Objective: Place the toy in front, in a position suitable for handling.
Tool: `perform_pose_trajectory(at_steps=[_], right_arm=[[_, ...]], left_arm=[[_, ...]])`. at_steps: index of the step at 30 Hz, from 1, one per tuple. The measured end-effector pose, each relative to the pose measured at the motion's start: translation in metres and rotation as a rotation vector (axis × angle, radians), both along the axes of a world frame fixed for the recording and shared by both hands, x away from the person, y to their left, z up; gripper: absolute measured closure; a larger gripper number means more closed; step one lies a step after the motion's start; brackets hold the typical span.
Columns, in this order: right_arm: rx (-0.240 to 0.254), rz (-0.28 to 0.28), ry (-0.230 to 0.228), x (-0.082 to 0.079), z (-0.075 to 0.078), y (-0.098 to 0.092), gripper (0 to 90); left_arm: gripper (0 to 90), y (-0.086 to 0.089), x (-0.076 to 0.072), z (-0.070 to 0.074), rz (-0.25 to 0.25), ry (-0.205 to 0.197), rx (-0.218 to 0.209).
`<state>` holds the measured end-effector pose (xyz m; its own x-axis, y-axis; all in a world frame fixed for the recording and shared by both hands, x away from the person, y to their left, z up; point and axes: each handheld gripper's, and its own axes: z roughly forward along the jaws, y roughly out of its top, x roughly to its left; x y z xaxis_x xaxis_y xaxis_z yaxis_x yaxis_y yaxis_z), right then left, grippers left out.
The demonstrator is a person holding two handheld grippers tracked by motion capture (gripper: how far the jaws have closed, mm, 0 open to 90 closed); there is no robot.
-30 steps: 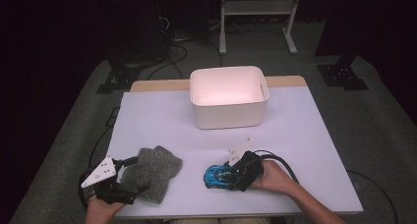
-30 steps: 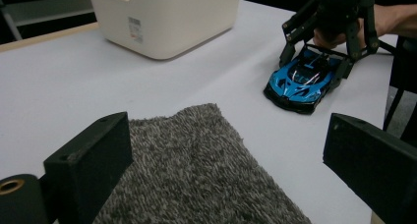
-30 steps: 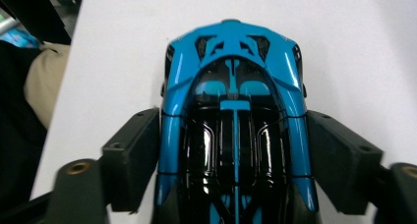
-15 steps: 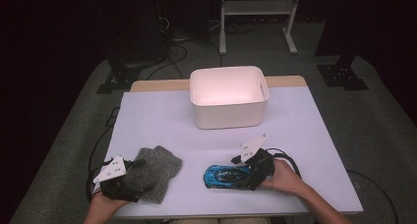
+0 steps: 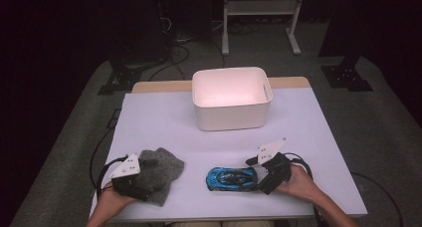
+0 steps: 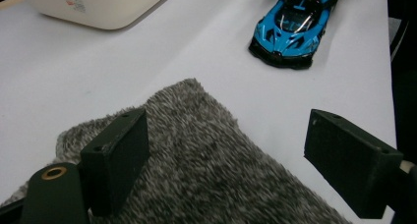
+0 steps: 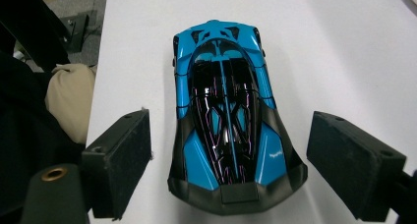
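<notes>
Blue car (image 7: 228,121) sits on the table (image 5: 308,137) between my right gripper's (image 7: 228,165) wide-open jaws, not touched. My left gripper (image 6: 226,157), closing a little, hangs open over the grey cloth (image 6: 211,170).

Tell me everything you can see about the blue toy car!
The blue toy car is a low, sleek sports car, shiny blue with a glossy black roof and black trim, probably metal or plastic. It sits flat on its wheels on the white table, in front of the white bin. Its rear end lies between the open jaws of the right gripper, which stand clear of its sides.
</notes>
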<state>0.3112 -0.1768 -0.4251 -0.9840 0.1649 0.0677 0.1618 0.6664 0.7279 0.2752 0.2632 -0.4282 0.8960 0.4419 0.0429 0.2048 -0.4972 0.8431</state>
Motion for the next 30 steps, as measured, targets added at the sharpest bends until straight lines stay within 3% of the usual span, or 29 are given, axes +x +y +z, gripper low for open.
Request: perform_pose_trajectory(at_steps=[3,9,13,20,24,27,30], right_arm=[[0.004,-0.006,-0.007,-0.001,0.0,-0.004,15.8],[0.009,-0.017,-0.004,-0.002,-0.001,-0.009,15.8],[0.021,-0.029,-0.004,-0.002,-0.002,-0.012,15.8],[0.019,-0.038,0.002,-0.004,-0.004,-0.016,15.8],[0.019,-0.038,-0.005,-0.003,-0.005,-0.017,15.8],[0.019,-0.038,-0.008,-0.003,-0.006,-0.016,15.8],[0.004,-0.036,-0.005,-0.002,-0.009,-0.014,15.8]], left_arm=[[21.4,-0.003,0.005,0.001,-0.016,-0.012,0.01],[22.9,-0.012,0.016,0.002,-0.026,-0.002,0.037],[26.3,-0.02,0.028,-0.005,-0.027,0.038,0.092],[32.4,-0.026,0.036,-0.016,-0.026,0.055,0.168],[37.5,-0.03,0.037,-0.022,-0.029,0.043,0.225],[40.1,-0.031,0.036,-0.022,-0.029,0.034,0.224],[48.1,-0.031,0.036,-0.022,-0.032,0.036,0.222]])
